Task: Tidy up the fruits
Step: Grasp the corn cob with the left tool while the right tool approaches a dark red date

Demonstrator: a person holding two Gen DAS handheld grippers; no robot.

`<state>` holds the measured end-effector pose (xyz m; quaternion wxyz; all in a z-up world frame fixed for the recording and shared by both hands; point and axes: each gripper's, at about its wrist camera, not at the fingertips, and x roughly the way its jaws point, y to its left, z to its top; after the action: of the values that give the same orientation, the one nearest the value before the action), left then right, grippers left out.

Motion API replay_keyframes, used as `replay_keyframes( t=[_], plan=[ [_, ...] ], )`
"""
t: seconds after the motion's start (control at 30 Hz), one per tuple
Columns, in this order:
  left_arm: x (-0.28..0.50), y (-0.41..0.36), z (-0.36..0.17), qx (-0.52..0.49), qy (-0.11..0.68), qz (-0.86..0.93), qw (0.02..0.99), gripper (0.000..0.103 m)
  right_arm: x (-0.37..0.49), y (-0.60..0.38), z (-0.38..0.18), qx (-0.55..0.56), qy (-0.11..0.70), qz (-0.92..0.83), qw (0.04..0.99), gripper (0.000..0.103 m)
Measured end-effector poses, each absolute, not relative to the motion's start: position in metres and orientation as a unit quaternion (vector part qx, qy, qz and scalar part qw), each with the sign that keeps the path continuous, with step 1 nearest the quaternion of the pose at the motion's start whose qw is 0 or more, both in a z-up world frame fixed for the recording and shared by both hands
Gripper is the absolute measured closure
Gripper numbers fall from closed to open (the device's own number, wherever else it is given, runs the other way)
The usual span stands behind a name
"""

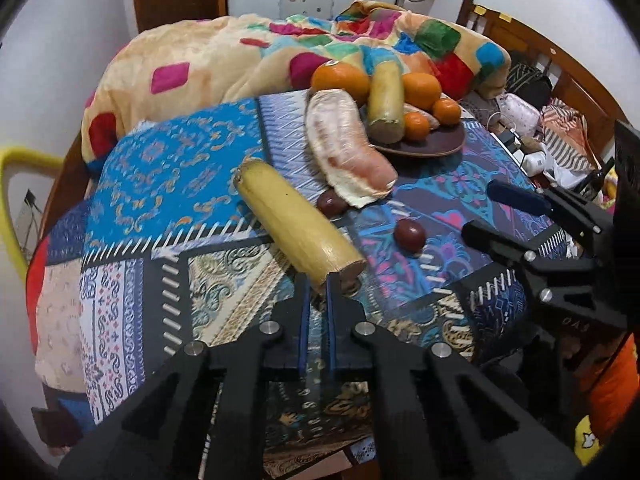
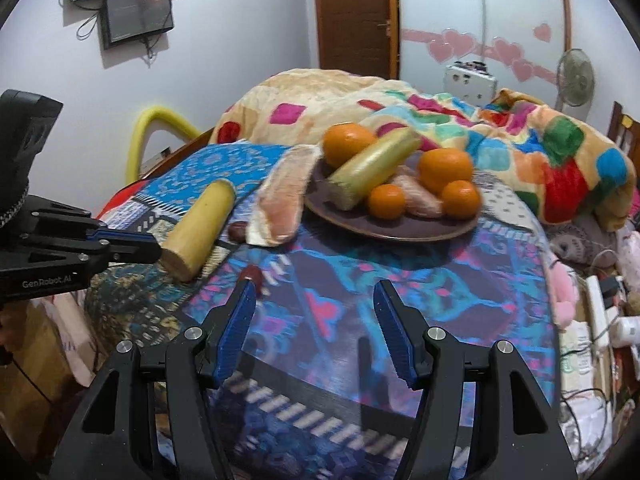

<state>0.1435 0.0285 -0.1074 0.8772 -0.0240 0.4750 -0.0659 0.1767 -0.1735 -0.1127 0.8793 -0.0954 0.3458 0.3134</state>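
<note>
Remaining off plate: sugarcane piece, pomelo wedge, two jujubes. Oranges already plated. Left gripper closed, nothing held; right gripper half-open, empty.

Patterned blue bedcover bearing a brown plate, a sugarcane piece, pomelo segment, two dark red fruits

The bedspread is a patchwork of blue, teal and purple prints with pink hearts and white dashes. The blanket is peach with bright pink, red, green and blue blocks. The plate is dark brown; its oranges are vivid orange. The cane piece is pale yellow with brown specks. Each tool is black with blue pads.
</note>
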Motion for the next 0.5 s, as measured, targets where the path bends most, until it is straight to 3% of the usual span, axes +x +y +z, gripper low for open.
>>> replay_keyframes(
  t=[0.07, 0.13, 0.2, 0.27, 0.4, 0.5],
  plan=[
    [0.142, 0.034, -0.107, -0.028, 0.47, -0.062, 0.88, 0.091, 0.176, -0.164, -0.116, -0.099, 0.347, 0.323, 0.875, 0.045],
    [0.142, 0.038, -0.106, -0.032, 0.466, -0.059, 0.882, 0.077, 0.176, -0.153, -0.12, -0.106, 0.349, 0.333, 0.87, 0.045],
    [0.141, 0.042, -0.104, -0.035, 0.458, -0.05, 0.887, 0.053, 0.178, -0.145, -0.125, -0.113, 0.353, 0.339, 0.865, 0.045],
    [0.141, 0.045, -0.102, -0.029, 0.447, -0.036, 0.893, 0.049, 0.181, -0.139, -0.129, -0.115, 0.357, 0.345, 0.86, 0.046],
    [0.153, 0.045, -0.109, -0.036, 0.453, -0.034, 0.89, 0.037, 0.187, -0.132, -0.139, -0.117, 0.372, 0.354, 0.85, 0.072],
    [0.164, 0.037, -0.115, -0.041, 0.459, -0.043, 0.887, 0.034, 0.19, -0.135, -0.14, -0.109, 0.37, 0.355, 0.852, 0.083]
  ],
)
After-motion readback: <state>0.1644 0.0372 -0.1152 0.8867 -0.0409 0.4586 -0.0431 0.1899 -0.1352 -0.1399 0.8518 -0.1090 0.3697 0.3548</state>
